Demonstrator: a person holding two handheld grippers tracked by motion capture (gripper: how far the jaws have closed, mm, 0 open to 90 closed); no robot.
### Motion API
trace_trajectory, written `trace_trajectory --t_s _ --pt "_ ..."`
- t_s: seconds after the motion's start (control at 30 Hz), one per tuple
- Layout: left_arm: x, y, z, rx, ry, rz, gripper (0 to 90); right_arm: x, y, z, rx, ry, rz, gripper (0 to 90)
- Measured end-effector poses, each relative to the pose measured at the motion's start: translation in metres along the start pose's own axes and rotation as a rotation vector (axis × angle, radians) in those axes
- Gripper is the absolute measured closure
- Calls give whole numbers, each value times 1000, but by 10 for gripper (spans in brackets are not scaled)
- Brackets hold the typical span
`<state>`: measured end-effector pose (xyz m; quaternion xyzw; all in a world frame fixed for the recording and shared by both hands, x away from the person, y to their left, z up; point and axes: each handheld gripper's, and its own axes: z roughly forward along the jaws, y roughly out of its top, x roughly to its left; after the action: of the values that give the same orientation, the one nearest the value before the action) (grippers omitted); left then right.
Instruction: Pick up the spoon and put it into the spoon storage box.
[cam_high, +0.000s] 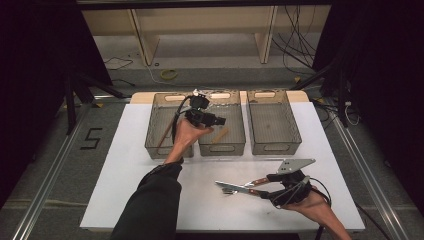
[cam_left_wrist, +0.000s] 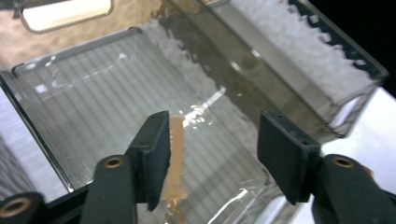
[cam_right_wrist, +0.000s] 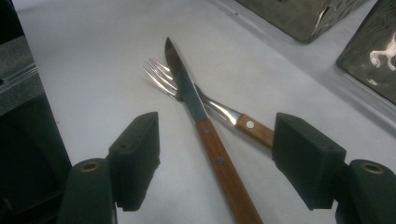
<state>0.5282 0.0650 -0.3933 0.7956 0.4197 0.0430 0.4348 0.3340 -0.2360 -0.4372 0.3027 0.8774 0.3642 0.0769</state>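
Done: we see the wooden spoon (cam_left_wrist: 173, 154) lying in the middle bin (cam_high: 235, 148); left gripper (cam_high: 220, 121) spread, empty.
Left: knife (cam_right_wrist: 205, 126), fork (cam_right_wrist: 205, 103) at table's 5 o'clock; right gripper (cam_right_wrist: 215, 163) spread astride the knife.

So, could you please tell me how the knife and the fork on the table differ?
The knife lies on top, crossing over the fork, which rests beneath it on the table. The knife ends in a single pointed blade; the fork ends in several thin tines. The knife's handle runs between the right gripper's open jaws, the fork's toward one jaw. Both have metal heads and riveted wooden handles.
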Motion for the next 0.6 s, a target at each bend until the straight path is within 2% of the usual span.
trace_trajectory --t_s 0.23,0.43,0.6 --pt "-6 -8 -31 -42 -28 44 300 1 1 1 10 -1 0 332" --pt "-10 -25 -56 -83 -24 75 243 1 2 2 17 -2 -3 332" --pt "-9 -42 -75 -123 -25 85 217 1 2 2 18 -6 -7 332"
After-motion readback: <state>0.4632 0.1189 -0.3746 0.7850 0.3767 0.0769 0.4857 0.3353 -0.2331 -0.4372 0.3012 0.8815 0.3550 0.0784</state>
